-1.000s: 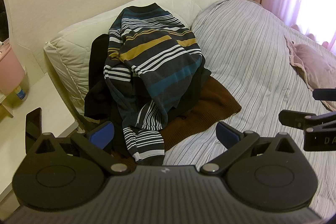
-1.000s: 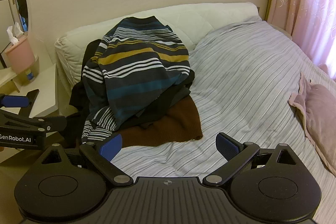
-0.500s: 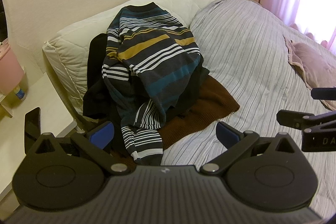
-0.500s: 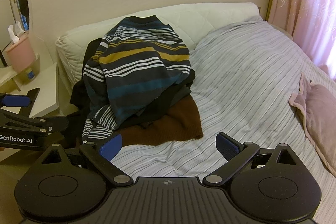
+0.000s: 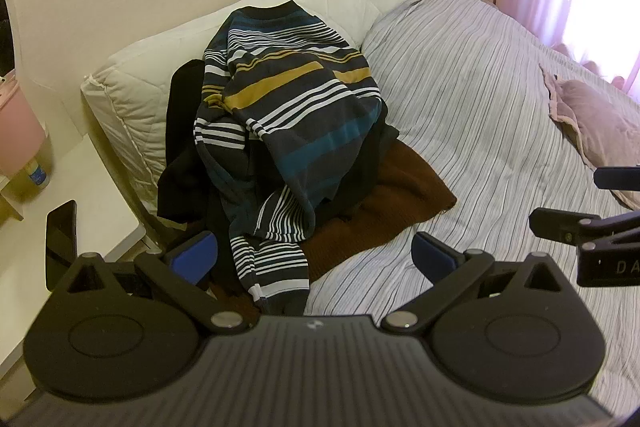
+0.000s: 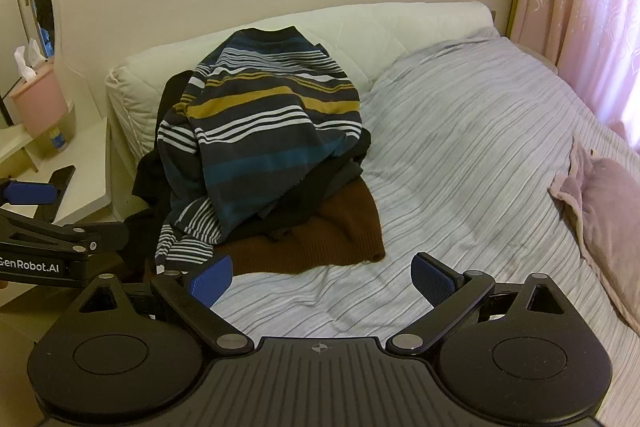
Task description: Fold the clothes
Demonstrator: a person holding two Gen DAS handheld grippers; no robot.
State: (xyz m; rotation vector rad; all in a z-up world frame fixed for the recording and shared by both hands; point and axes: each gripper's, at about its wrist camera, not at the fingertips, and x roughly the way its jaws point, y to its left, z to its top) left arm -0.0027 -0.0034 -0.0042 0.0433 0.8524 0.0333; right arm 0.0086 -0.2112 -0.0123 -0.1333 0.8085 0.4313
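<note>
Since nothing on the bed [image 6: 480, 155] is folded yet, I'd call the task at its very start. Bed has a striped cover, and the big stretch right of the pile is bare sheet, so there's room to lay a garment flat.

Pile [image 6: 256, 163] sits at the head end, leaning on the white pillow [image 6: 360, 27]. All crumpled, no flat stack in view.

- Sweater [image 5: 288, 115], striped navy/teal/mustard, on top of the pile, one sleeve trailing down toward the left gripper.
- Black clothes [image 5: 182, 163] under and left of the sweater; can't tell how many pieces.
- Brown knit [image 6: 340, 231] at the bottom, sticking out on the pile's right side, lying flat-ish on the cover.
- Pink cloth [image 6: 604, 203] well right of the pile, near the curtain; can't tell if it's laundry.

Left gripper [image 5: 314, 255]: jaws spread wide, nothing between them, just short of the sleeve end.
Right gripper [image 6: 322, 277]: jaws also spread, empty, over bare cover just in front of the brown knit.

Left to do, as I judge it: everything. Likely first pick is the sweater.
</note>
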